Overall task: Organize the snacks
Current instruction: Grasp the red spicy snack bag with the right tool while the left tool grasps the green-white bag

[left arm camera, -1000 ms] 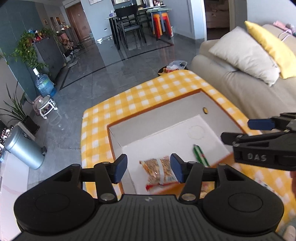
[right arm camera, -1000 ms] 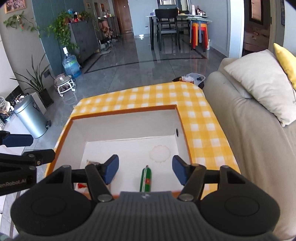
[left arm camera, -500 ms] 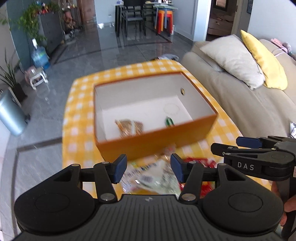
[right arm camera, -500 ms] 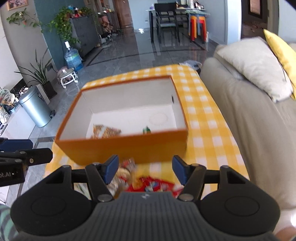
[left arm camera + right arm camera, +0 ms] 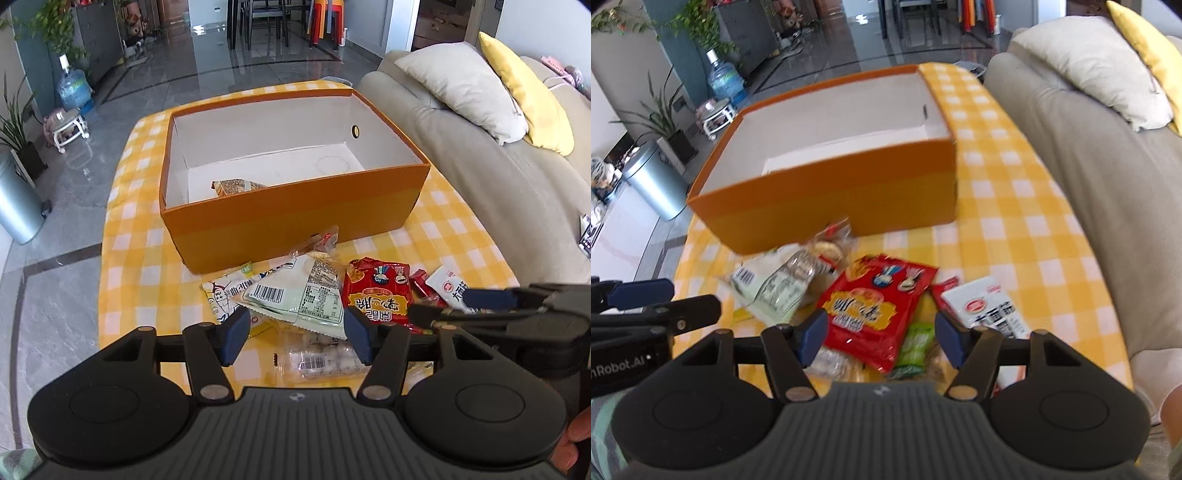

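Left wrist view: an orange box (image 5: 295, 218) fills mid-frame on the checked cloth (image 5: 129, 258), one packet (image 5: 231, 185) inside. Below it lie the loose snacks (image 5: 317, 291). The left gripper (image 5: 295, 334) is opening, nothing pinched; the right gripper (image 5: 881, 338) hangs apart over the red packet (image 5: 875, 310).

An open orange box (image 5: 295, 218) stands mid-worktop, its near wall blocking a level reach; its top is open. Snack packets (image 5: 314, 291) crowd the cloth just before it. Bare worktop (image 5: 1015, 206) runs right of the box; a sofa (image 5: 498, 184) borders that side.
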`<state>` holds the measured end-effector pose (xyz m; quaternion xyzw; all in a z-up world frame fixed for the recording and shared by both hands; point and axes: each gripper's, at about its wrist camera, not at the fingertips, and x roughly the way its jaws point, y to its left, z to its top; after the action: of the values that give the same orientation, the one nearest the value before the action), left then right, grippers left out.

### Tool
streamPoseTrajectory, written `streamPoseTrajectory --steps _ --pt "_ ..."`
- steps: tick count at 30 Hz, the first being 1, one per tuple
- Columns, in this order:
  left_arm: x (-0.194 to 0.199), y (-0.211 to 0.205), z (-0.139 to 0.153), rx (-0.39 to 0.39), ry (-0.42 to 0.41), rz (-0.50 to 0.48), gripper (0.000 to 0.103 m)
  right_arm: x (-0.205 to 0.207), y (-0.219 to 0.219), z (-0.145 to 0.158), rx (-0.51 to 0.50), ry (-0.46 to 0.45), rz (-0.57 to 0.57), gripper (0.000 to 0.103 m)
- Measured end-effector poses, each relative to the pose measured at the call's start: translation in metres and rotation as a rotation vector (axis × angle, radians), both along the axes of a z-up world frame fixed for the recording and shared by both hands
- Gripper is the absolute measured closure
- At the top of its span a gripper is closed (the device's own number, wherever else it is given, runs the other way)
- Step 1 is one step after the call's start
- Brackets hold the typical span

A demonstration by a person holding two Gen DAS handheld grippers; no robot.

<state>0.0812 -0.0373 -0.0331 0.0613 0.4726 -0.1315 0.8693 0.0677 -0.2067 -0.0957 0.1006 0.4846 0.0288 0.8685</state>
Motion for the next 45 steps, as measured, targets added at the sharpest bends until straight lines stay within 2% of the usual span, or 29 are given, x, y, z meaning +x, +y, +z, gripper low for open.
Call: streamPoseTrajectory --steps 5,7,11,21,24,27,33,35,37,38,43,45 --pt "0.018 0.001 -0.002 0.004 -0.003 -0.027 0.028 0.006 0.006 -0.009 0.007 0.025 0.011 0.041" --pt "0.028 -0.002 -0.008 0.018 0.007 -0.05 0.027 0.012 0.006 -0.012 0.015 0.032 0.005 0.037" --pt "0.047 -0.006 -0.023 0.03 0.055 -0.061 0.027 0.023 0.005 -0.021 0.054 0.052 -0.011 0.036" --pt "0.074 -0.001 -0.064 0.064 0.152 -0.071 0.025 0.042 0.0 -0.045 0.065 0.095 -0.031 0.036" --pt "0.074 0.005 -0.069 0.034 0.167 -0.052 0.016 0.047 0.0 -0.05 0.074 0.104 -0.028 0.036" --pt "0.078 0.013 -0.073 -0.003 0.185 -0.023 0.015 0.052 0.003 -0.055 0.084 0.113 -0.021 0.035" --pt "0.089 0.024 -0.09 -0.143 0.313 0.012 0.012 0.059 0.003 -0.068 0.087 0.142 -0.015 0.034" --pt "0.09 0.025 -0.095 -0.163 0.331 0.018 0.015 0.06 0.004 -0.071 0.071 0.141 -0.016 0.034" --pt "0.091 0.024 -0.099 -0.16 0.348 0.026 0.027 0.061 0.004 -0.073 0.065 0.144 -0.016 0.034" --pt "0.091 0.023 -0.1 -0.161 0.348 0.028 0.029 0.062 0.004 -0.074 0.066 0.143 -0.015 0.034" --pt "0.087 0.021 -0.096 -0.16 0.316 0.035 0.048 0.062 0.004 -0.077 0.071 0.136 -0.011 0.033" --pt "0.085 0.022 -0.091 -0.159 0.297 0.035 0.052 0.061 0.004 -0.077 0.077 0.135 -0.005 0.029"
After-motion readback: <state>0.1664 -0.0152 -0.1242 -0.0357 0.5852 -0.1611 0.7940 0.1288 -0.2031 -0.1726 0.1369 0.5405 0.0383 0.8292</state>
